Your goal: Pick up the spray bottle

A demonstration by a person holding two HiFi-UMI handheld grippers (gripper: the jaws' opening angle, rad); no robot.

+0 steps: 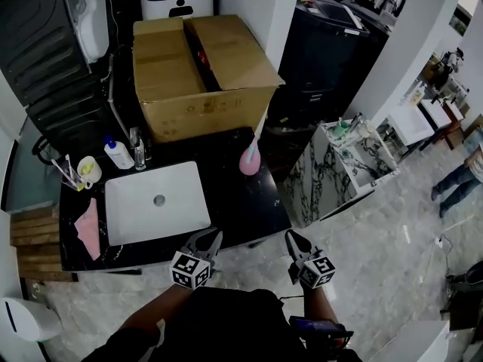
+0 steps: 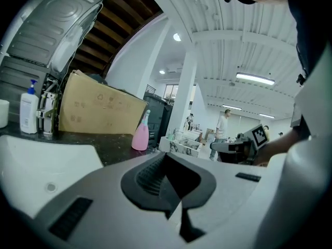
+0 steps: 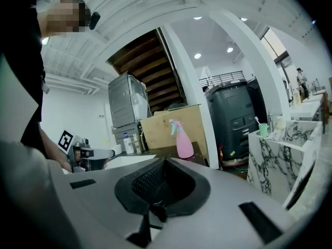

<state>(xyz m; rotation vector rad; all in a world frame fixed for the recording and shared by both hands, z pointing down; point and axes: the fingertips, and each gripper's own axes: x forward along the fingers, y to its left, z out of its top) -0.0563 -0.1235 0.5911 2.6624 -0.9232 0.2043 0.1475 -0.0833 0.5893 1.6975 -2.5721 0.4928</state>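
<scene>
The pink spray bottle stood upright on the dark counter, toward its right end, just in front of the big cardboard box and to the right of the white sink. Neither claw touched it. The left gripper hung over the counter's near edge by the sink's front corner, jaws pressed together with nothing between them. The right gripper was off the counter's near right corner, over the floor, jaws likewise together and empty. Both pointed toward the bottle, well apart from it; each gripper's own view showed it small and far ahead. At the left end of the counter a soap pump bottle stood beside the faucet, with a cup of toothbrushes nearby and a pink cloth lying left of the sink.
</scene>
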